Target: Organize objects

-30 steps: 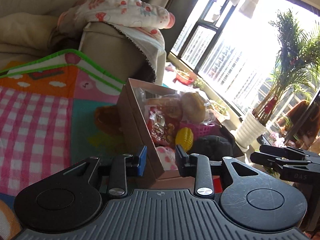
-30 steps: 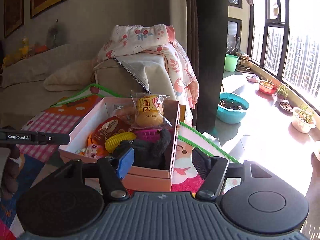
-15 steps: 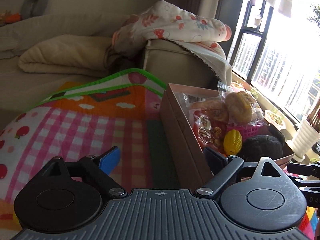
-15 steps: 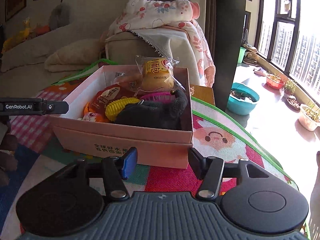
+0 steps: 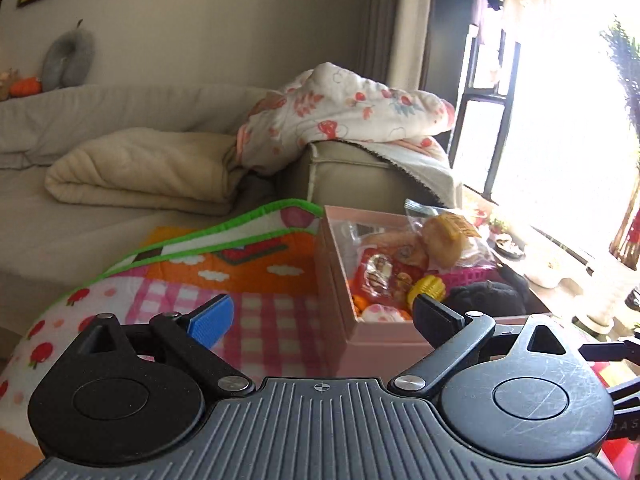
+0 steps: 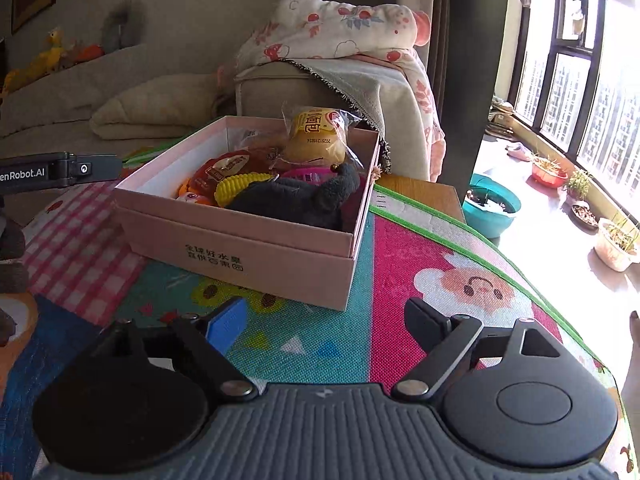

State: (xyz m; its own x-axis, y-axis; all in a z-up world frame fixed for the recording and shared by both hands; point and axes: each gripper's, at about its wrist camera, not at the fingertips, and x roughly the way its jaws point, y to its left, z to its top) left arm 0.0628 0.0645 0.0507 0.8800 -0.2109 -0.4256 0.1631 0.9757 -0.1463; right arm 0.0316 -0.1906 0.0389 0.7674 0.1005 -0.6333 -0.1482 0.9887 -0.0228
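Pink cardboard is what both my views turn on: the box (image 6: 256, 240) sits on the bright play mat (image 6: 420, 248), a soft surface and no worktop, and it is packed full. Reading the right-wrist view from left to right, I see my left tongs (image 6: 60, 170) poking in at the left edge, then the box in mid frame, then bare mat toward the window.

In the left-wrist view, my left tongs (image 5: 320, 316) stand spread wide with nothing between them; the box (image 5: 372, 340) lies just ahead and right of centre, its near corner toward me. My right tongs (image 6: 324, 322) are opening, also with nothing between them, and the box lies straight ahead above them in frame, with a strip of mat between.

From the right its printed long side faces me, so its long axis runs across the frame, left to right, skewed a little. Inside, a bagged bun (image 6: 316, 136) stands upright at the far side and a dark plush (image 6: 296, 200) fills the near right. I judge my left tongs the nearer; neither touches the box.
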